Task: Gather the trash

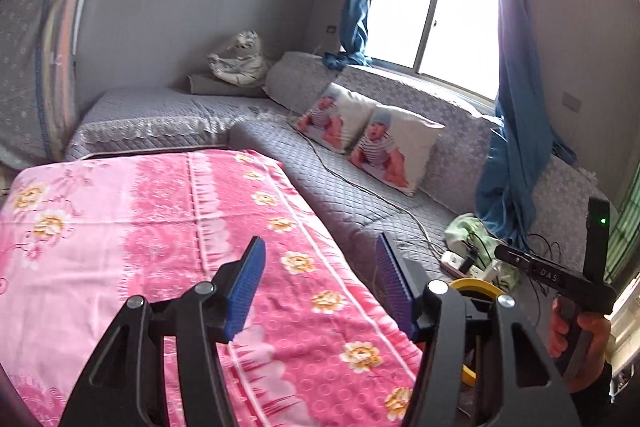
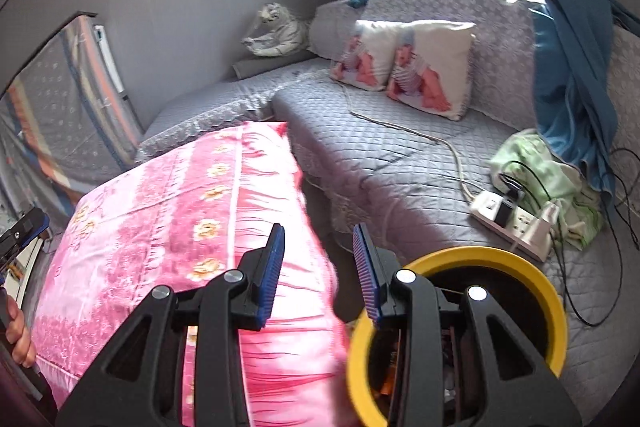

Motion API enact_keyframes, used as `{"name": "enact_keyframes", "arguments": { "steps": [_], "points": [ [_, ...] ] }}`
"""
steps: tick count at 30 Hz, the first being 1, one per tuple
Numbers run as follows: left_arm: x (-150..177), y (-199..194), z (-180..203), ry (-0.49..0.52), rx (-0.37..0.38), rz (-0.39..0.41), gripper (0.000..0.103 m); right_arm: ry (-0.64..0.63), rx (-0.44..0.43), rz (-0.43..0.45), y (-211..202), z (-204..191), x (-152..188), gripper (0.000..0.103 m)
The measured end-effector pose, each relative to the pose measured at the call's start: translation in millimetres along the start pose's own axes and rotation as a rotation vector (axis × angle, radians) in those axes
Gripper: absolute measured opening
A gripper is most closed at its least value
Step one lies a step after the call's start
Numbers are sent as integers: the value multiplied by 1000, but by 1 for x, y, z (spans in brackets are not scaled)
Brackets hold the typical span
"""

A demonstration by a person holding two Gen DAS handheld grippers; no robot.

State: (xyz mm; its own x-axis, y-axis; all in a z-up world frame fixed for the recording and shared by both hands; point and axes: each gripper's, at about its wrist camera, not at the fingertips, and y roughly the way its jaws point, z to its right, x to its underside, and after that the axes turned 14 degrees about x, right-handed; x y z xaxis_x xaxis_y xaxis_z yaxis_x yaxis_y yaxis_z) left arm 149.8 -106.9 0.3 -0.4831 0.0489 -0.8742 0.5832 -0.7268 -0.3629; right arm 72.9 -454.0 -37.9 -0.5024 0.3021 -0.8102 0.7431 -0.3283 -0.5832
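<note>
A yellow-rimmed trash bin (image 2: 532,287) stands low between the pink-covered table and the grey sofa; some wrappers show inside it. Its rim (image 1: 476,285) also peeks out behind my left gripper's right finger. My right gripper (image 2: 318,267) is open and empty, hovering above the gap beside the bin's left edge. My left gripper (image 1: 320,283) is open and empty above the pink floral cloth (image 1: 160,247). The right gripper's body (image 1: 560,279) shows in a hand at the right of the left wrist view. No loose trash is visible on the table.
A grey quilted sofa (image 2: 400,155) holds two baby-print pillows (image 2: 432,67), a white power strip with plugs (image 2: 516,223), cables and a green cloth (image 2: 540,167). Blue curtains (image 2: 572,59) hang by the window. A white bag (image 1: 240,59) sits in the far corner.
</note>
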Motion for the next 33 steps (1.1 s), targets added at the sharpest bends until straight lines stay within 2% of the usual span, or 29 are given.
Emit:
{"name": "enact_keyframes", "arguments": {
  "steps": [2,3,5,6,9,11,14,16,21,24,28,33],
  "points": [
    [2,-26,-7,8,-56,36,57,-49,-43,30,-10,-33,1,35],
    [3,-38,-11,3,-79,53,62,-67,-63,46,-16,-48,2,36],
    [8,-61,-18,-12,-124,91,64,-88,-95,71,-27,-74,3,46],
    [10,-73,-21,-17,-145,107,65,-99,-100,91,-33,-85,4,49],
    [18,-101,-22,-24,-198,161,78,-118,-85,164,-52,-112,12,57],
    [25,-118,-19,4,-258,203,81,-126,-72,221,-65,-124,20,70],
    [34,-137,-8,52,-336,255,93,-121,-69,287,-80,-134,33,83],
    [40,-146,-2,61,-354,288,95,-112,-59,310,-86,-137,41,92],
    [48,-161,13,76,-399,336,95,-86,-21,372,-98,-137,53,95],
    [52,-169,19,68,-393,359,95,-87,-23,372,-103,-137,58,95],
    [57,-176,23,65,-427,383,95,-99,-19,358,-104,-141,65,95],
    [66,-178,19,31,-453,374,95,-61,-26,366,-106,-143,81,95]
  ]
}}
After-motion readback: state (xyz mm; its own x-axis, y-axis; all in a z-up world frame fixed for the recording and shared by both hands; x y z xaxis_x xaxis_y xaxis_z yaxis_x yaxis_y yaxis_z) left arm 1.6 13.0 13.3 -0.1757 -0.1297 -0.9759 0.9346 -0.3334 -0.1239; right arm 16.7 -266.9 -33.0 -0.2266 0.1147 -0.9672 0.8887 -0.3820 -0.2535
